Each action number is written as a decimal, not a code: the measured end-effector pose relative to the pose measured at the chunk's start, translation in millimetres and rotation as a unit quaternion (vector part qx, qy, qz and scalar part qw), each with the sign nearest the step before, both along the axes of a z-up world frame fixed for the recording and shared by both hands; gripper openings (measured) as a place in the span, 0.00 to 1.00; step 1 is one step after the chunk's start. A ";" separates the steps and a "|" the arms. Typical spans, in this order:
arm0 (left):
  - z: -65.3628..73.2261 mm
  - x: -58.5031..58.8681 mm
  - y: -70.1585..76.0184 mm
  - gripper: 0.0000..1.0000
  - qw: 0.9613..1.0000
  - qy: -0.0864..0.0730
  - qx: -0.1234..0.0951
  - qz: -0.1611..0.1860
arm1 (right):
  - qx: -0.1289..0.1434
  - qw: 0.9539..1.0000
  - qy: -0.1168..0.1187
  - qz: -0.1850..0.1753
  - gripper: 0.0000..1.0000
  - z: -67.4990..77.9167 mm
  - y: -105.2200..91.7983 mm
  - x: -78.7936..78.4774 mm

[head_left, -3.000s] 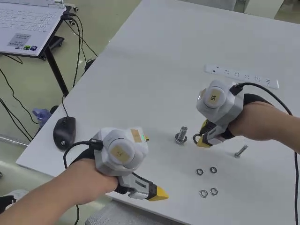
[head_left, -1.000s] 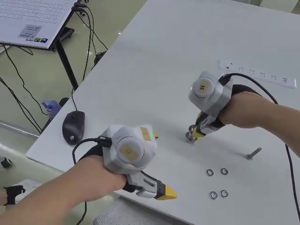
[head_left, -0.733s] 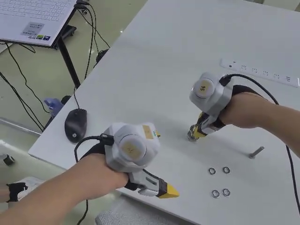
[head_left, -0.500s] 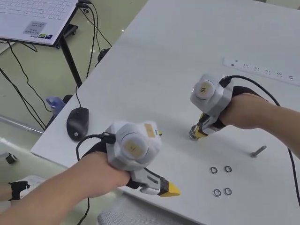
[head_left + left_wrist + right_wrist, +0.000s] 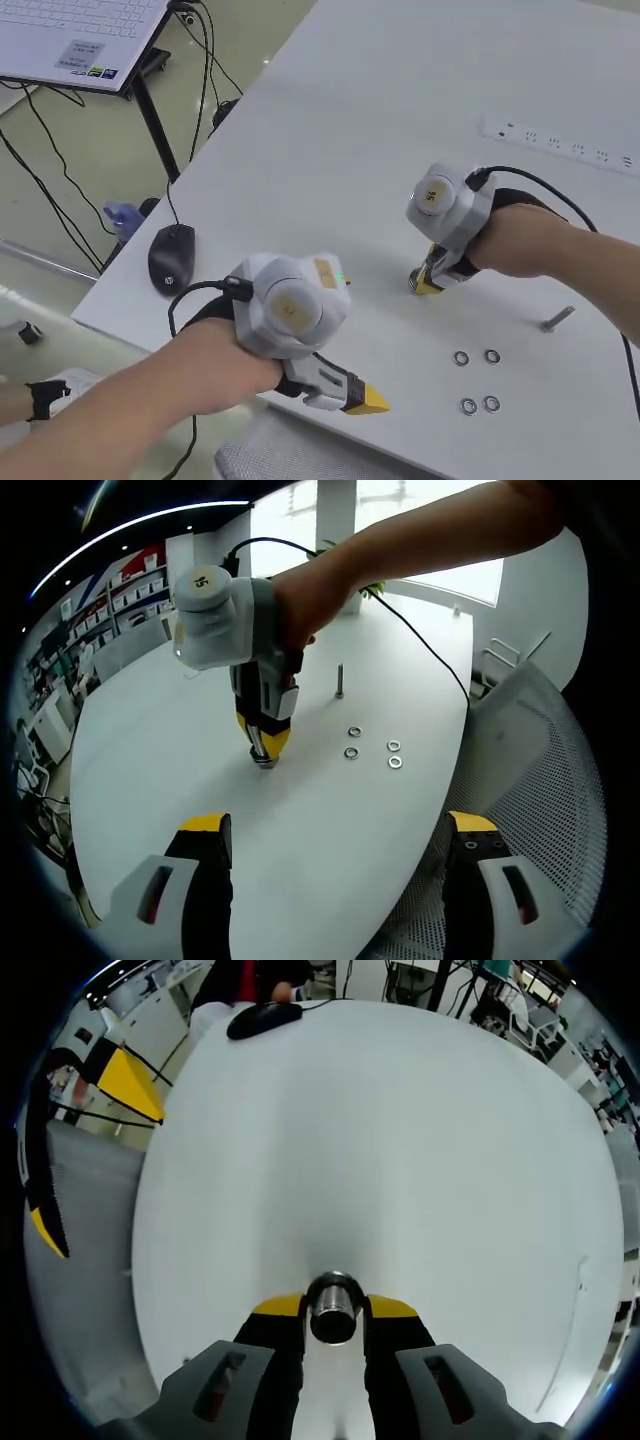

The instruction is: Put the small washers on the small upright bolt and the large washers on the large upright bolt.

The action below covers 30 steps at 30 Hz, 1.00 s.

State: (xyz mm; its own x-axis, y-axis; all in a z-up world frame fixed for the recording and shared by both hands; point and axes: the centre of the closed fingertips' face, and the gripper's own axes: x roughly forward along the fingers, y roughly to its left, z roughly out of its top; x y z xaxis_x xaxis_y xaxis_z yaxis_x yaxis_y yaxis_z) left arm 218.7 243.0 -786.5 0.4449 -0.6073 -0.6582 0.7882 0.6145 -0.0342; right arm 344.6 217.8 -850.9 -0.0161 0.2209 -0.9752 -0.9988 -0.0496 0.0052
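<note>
Bright, even light; fisheye-warped edges

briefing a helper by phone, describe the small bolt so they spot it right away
On the white table, find the four washers lying together near the front edge. Just beyond them to the right stands the small bolt: thin, alone and untouched, whereas the large bolt sits between the jaws of the right gripper.
</note>
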 end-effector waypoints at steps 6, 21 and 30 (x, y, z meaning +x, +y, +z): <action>0.1 -0.5 0.0 0.87 1.000 0.001 0.001 0.000 | 0.000 1.000 -0.002 -0.001 0.22 -1.7 -0.9 0.5; 0.3 -0.3 -1.1 0.89 1.000 0.000 0.002 0.000 | 0.006 1.000 -0.003 0.000 0.25 -3.8 -4.4 2.9; 1.1 0.3 -0.3 0.92 1.000 -0.003 0.000 0.003 | 0.018 1.000 -0.001 0.001 0.31 1.3 -1.6 1.0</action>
